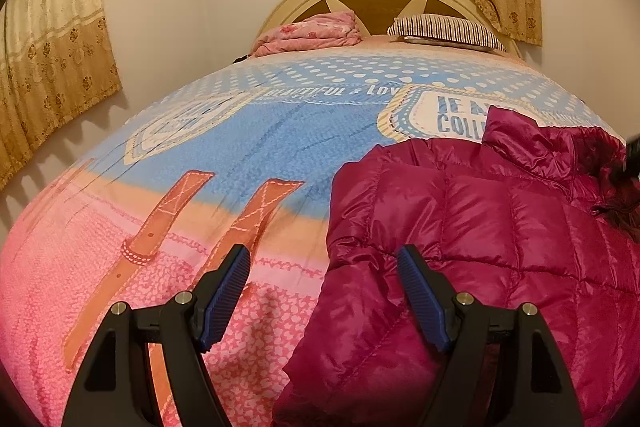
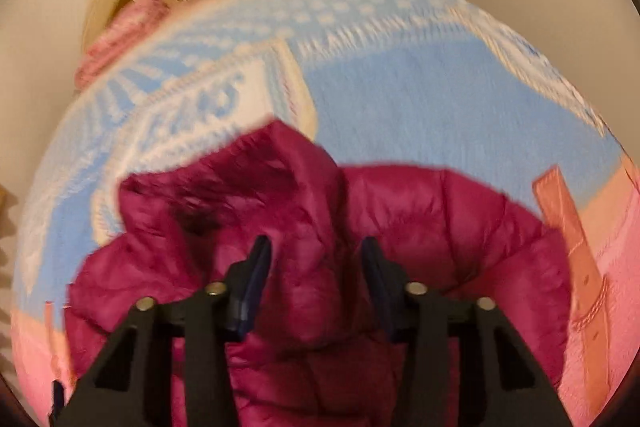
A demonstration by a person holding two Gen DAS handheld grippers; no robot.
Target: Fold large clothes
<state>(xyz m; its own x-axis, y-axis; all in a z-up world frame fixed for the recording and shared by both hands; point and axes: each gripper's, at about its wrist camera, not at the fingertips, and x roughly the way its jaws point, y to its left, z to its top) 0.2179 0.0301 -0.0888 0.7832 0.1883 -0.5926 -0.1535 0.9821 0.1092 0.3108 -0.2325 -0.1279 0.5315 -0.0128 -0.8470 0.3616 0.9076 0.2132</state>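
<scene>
the bedspread (image 1: 240,155) carries all the readable print. a blue band across it reads "beautiful" and then "lov", the rest running off. a cream badge (image 1: 436,115) printed on it shows "je a" over "coll", cut off by the magenta jacket (image 1: 480,227). in the right wrist view another badge (image 2: 208,99) is too blurred to read.

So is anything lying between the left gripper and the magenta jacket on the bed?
Nothing visible. The left gripper hangs open right at the jacket edge, with only bare bedspread under it.
</scene>
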